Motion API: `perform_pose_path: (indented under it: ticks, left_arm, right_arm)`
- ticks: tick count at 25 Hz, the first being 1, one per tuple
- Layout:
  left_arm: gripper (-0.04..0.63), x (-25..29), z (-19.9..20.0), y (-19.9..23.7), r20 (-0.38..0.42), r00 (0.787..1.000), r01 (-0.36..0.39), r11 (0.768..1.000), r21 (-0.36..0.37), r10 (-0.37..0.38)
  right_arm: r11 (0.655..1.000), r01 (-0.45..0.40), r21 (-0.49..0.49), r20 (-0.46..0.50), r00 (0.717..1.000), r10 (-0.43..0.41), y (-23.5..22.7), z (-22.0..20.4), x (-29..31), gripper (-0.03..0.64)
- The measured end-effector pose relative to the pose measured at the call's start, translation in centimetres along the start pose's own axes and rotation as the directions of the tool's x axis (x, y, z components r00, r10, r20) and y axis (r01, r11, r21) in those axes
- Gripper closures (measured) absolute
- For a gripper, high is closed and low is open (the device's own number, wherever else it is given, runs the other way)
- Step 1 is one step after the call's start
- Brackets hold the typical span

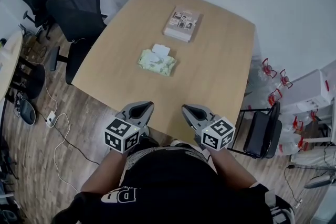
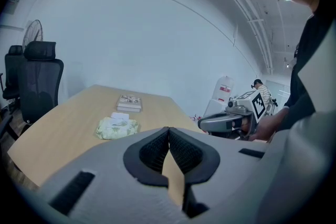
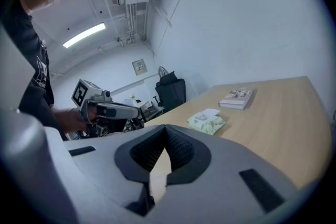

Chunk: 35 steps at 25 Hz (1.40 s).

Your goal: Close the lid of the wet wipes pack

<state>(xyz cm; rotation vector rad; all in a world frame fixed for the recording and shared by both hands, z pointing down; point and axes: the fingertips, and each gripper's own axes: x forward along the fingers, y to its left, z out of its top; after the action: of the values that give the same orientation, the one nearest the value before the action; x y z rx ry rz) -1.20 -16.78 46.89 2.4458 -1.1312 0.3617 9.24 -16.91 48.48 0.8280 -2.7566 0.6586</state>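
Note:
The wet wipes pack (image 1: 156, 62) is pale green and lies near the middle of the wooden table (image 1: 220, 76), with its white lid (image 1: 161, 50) flipped open toward the far side. It also shows in the left gripper view as the pack (image 2: 116, 128) and in the right gripper view as the pack (image 3: 207, 123). My left gripper (image 1: 142, 109) and right gripper (image 1: 192, 111) hover side by side over the near table edge, well short of the pack. Both are shut with nothing between the jaws, as seen at the left gripper (image 2: 168, 131) and right gripper (image 3: 165, 128).
A book (image 1: 181, 23) lies beyond the pack toward the far edge. Black office chairs (image 1: 73, 8) stand left of the table and a dark folding chair (image 1: 262, 134) stands at its right. Cables (image 1: 58, 128) trail on the wooden floor at the left.

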Motion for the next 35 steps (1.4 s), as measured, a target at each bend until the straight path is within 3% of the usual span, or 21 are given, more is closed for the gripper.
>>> perform_pose_path:
  ticks: [15,30,35]
  left_arm:
    - [0.577,0.8,1.1,9.2,-0.047,0.997,0.06,0.997,0.051,-0.058]
    - [0.577,0.0,-0.5,16.5,-0.088,0.994,0.069,0.998,-0.01,-0.069]
    - [0.577,-0.4,-1.0,18.3,-0.11,0.992,0.063,0.998,0.003,-0.063]
  right_arm:
    - [0.983,0.182,0.021,0.05,0.982,-0.183,-5.6,3.6,8.0,0.612]
    - [0.961,0.267,0.068,-0.045,0.963,-0.264,-13.8,4.6,18.4,0.611]
    - [0.948,0.3,0.103,-0.056,0.954,-0.296,-16.6,4.4,20.8,0.61]
